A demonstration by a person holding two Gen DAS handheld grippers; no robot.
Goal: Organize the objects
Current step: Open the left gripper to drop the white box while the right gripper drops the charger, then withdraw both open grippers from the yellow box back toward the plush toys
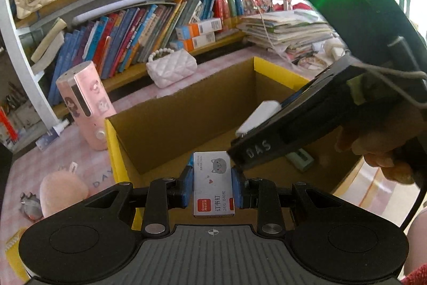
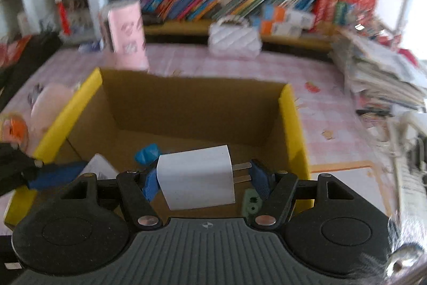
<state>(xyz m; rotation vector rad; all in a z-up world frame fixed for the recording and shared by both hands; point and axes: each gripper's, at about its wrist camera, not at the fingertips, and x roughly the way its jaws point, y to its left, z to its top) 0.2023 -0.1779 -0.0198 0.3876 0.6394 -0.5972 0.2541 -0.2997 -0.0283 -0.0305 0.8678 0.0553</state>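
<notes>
Inside box (image 2: 186, 108), green item (image 2: 250, 202)

Daylight is admitted from the upper right, where glare is seen. The right wrist view is blurred; edges are bent.

Cardboard box (image 2: 186, 108), open-topped, interior mostly free except a green item (image 2: 250, 202) on its floor; pink bottle (image 2: 128, 34) at 11 o'clock and white purse (image 2: 234, 40) at 12 o'clock on desk (image 2: 320, 103) beyond.
</notes>
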